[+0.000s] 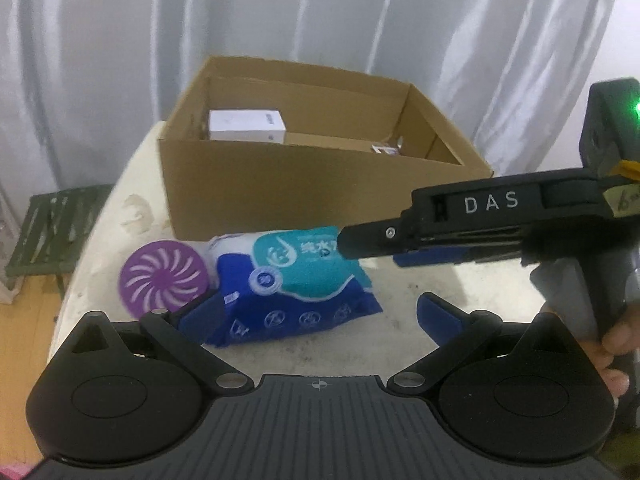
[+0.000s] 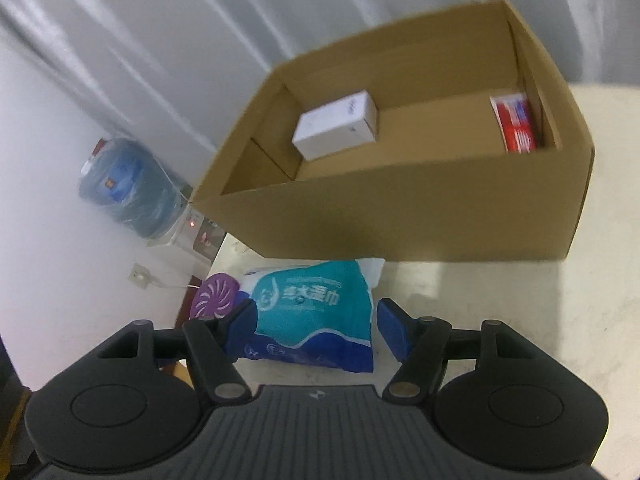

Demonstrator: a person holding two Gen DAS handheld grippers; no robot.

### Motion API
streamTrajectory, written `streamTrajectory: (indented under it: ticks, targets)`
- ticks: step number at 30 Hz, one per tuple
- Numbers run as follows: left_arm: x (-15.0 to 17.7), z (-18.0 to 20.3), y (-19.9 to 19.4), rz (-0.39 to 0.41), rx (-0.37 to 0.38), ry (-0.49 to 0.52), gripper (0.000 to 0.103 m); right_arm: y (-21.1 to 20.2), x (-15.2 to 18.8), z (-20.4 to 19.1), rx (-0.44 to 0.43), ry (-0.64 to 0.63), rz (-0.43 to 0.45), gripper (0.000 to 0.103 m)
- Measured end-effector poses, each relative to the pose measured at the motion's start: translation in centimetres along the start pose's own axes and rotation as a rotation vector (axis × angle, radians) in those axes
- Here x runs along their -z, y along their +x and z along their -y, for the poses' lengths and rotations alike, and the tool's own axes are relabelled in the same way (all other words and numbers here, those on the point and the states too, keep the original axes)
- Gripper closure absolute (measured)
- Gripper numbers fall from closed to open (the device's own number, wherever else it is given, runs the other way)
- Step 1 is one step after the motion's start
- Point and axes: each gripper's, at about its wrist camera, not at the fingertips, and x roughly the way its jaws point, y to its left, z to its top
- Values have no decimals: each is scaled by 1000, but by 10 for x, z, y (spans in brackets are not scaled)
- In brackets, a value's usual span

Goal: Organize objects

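A blue and teal pack of wet wipes (image 1: 298, 280) lies on the table in front of an open cardboard box (image 1: 280, 184). A purple round lid with a swirl (image 1: 164, 276) lies just left of the pack. My left gripper (image 1: 320, 316) is open, its fingers on either side of the pack's near end. My right gripper (image 2: 316, 328) is open around the pack (image 2: 316, 312), jaws apart on both sides. In the left wrist view the right gripper (image 1: 360, 240) reaches in from the right over the pack. The box (image 2: 400, 208) holds a white carton (image 2: 336, 124) and a red packet (image 2: 516, 124).
A cream table (image 2: 520, 320) carries everything. A water dispenser with a blue bottle (image 2: 128, 188) stands beyond the table's left edge. A green folding stool (image 1: 56, 232) stands on the floor at left. White curtains (image 1: 320, 12) hang behind.
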Motion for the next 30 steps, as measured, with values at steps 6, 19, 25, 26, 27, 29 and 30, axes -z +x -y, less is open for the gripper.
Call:
streamTrajectory:
  ticks: [6, 19, 25, 26, 27, 29, 30]
  targets:
    - [-10, -3, 25, -74, 18, -6, 0, 20, -8, 22, -77, 116, -63, 33]
    - [-21, 2, 40, -145, -76, 53, 0, 51, -20, 34, -175, 179, -147, 28]
    - [-22, 7, 45, -169, -97, 78, 0, 57, -24, 35, -215, 183, -172, 25]
    - [-22, 7, 45, -172, -98, 81, 0, 57, -24, 35, -223, 185, -175, 25]
    - [-22, 7, 45, -174, -98, 81, 0, 58, -25, 36, -230, 188, -177, 25]
    - [-23, 7, 46, -176, -97, 80, 0, 58, -25, 37, -243, 189, -179, 25]
    - [-23, 7, 46, -178, -96, 78, 0, 58, -25, 37, -247, 189, -179, 25]
